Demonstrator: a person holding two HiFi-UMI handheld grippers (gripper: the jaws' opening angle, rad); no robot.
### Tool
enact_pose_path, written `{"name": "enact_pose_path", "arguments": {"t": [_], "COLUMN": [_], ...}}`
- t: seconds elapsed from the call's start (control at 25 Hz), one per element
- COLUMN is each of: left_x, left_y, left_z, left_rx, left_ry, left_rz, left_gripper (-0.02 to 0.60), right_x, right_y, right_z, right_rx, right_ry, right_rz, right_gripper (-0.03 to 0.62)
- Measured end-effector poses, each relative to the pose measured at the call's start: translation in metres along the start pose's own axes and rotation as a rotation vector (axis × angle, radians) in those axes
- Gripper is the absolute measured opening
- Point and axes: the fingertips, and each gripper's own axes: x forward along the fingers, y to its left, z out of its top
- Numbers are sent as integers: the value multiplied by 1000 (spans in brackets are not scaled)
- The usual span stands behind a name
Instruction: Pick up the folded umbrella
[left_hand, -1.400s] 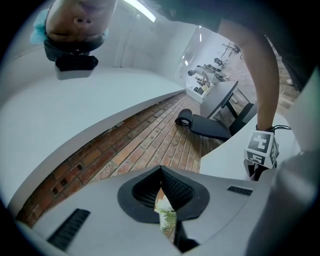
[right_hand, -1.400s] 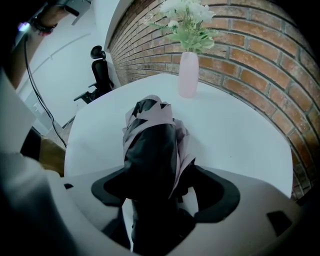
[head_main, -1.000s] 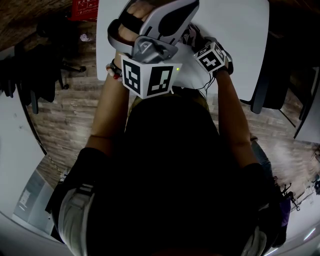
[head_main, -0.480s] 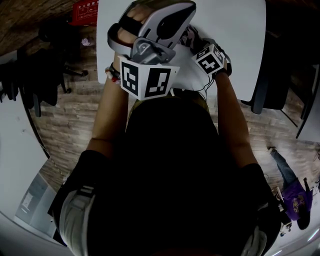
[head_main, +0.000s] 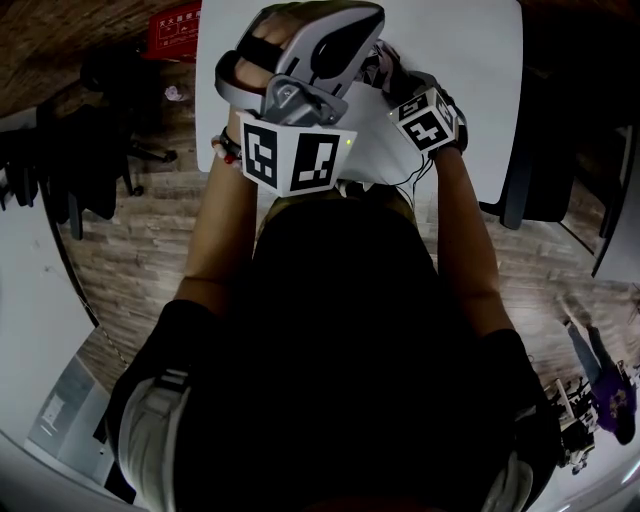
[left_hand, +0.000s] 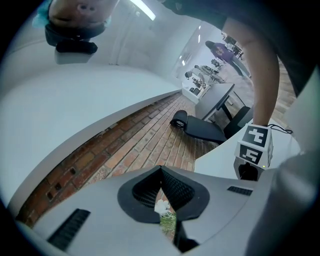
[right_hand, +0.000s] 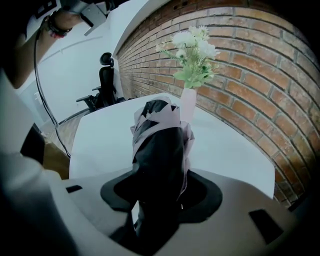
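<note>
The folded umbrella (right_hand: 159, 150), black with a pale lilac edge, was pinched across its body between the jaws of the right gripper (right_hand: 159, 195). It pointed away over the white table (right_hand: 95, 145), its far end showing in front of the vase (right_hand: 188, 107) of flowers. Over the last second little had changed in the head view. The right gripper's marker cube (head_main: 430, 120) had drawn a touch nearer the camera, while the left gripper (left_hand: 161, 169) had barely shifted, which read as the start of a lift. The clamp looked unchanged, so the pick appeared made. The umbrella was probably just clear of the tabletop, though its underside was hidden. The right forearm reached forward with its gripper tipped steeply downward. The left gripper was held high and roughly level, its jaw tips pressed together on nothing.
</note>
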Motion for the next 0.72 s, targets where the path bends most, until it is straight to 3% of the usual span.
{"name": "enact_pose_path", "arguments": {"t": [0.72], "left_x": [-20], "left_y": [4], "left_z": [13], "left_rx": [31], "left_ry": [-32], "left_rz": [17], "left_gripper": [11], "right_x": [-91], "right_y": [-14], "right_z": [55], "right_rx": [-10], "right_ry": [-183], "right_rz": [-192], "right_gripper": [225]}}
